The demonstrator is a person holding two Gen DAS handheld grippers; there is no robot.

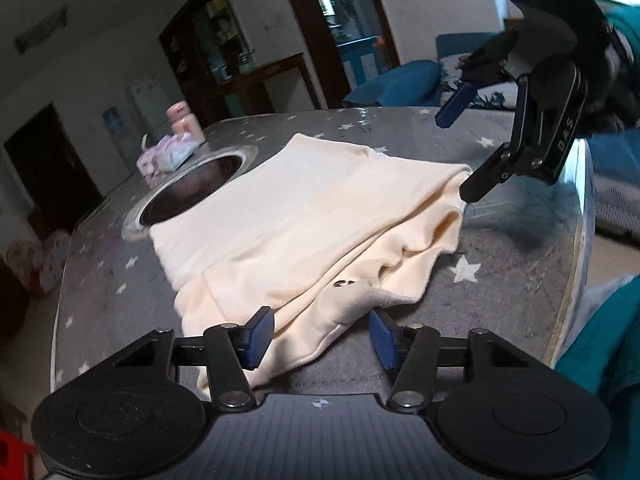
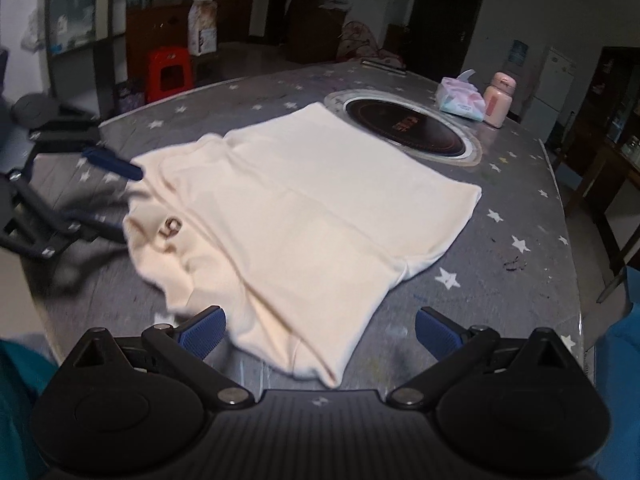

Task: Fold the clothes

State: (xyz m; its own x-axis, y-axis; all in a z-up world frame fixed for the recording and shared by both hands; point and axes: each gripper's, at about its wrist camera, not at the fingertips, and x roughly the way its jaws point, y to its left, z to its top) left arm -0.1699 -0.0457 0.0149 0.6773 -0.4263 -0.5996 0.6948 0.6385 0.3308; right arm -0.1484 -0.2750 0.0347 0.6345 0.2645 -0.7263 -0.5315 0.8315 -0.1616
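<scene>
Tabletop [image 2: 520,280]: grey, star-printed, round edge; carries everything below.

Garment [image 2: 304,208]: cream, partly folded, lying mid-tabletop, far corner just overlapping the hob rim. Bunched, layered end nearest left gripper; small dark emblem there. Next fold probably best done by pinching both near corners through all layers, lifting evenly, laying over flat; loose inner flap likely to slip out otherwise.

Hob [image 2: 404,128]: dark disc sunk in tabletop, touching garment's far corner; worth keeping cloth from dragging further across.

Left gripper [image 1: 322,336]: released, jaws spread either side of garment's bunched hem, nothing held.

Right gripper [image 2: 320,332]: released, jaws wide, above garment's near edge, nothing held.

Tissue pack [image 2: 460,102]: beyond hob, well apart from cloth.

Bottle [image 2: 498,100]: pink, upright, just beside tissue pack; no obstruction.
</scene>
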